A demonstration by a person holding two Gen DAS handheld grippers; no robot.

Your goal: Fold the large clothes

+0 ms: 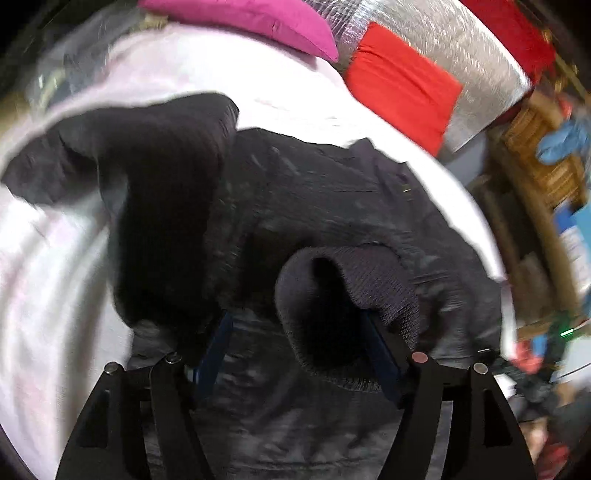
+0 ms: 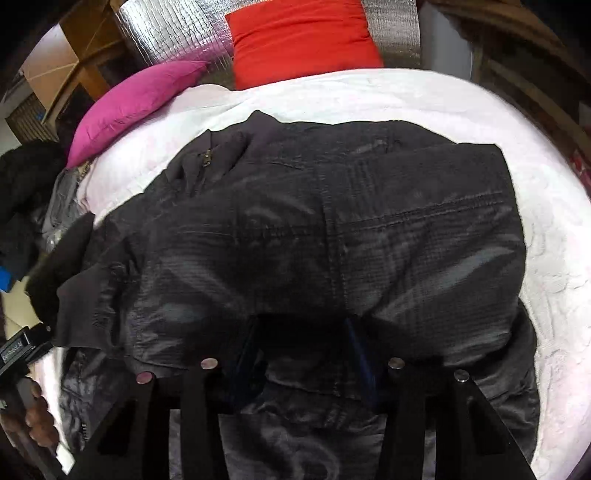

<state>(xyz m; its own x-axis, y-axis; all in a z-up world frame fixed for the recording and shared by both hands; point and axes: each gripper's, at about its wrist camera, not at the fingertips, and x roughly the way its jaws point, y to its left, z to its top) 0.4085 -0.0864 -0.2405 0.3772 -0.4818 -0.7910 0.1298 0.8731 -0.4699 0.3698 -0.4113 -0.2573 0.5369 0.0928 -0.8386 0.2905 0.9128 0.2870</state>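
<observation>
A large dark grey jacket (image 2: 332,229) lies spread on a white bed cover (image 2: 424,99), its lower half doubled over the upper. In the left wrist view the jacket (image 1: 332,206) fills the middle and its ribbed cuff (image 1: 351,291) curls over the right finger. My left gripper (image 1: 295,339) stands wide with jacket cloth draped over both fingers. My right gripper (image 2: 303,347) is also spread wide, its blue fingertips (image 2: 360,354) tucked under a fold of the jacket. The left gripper and the hand holding it show at the lower left of the right wrist view (image 2: 22,354).
A magenta pillow (image 2: 136,99) and a red pillow (image 2: 303,37) lie at the head of the bed against a silver foil panel (image 2: 173,29). Dark clothes (image 2: 26,192) are piled left of the bed. Wooden furniture and clutter (image 1: 535,155) stand beside it.
</observation>
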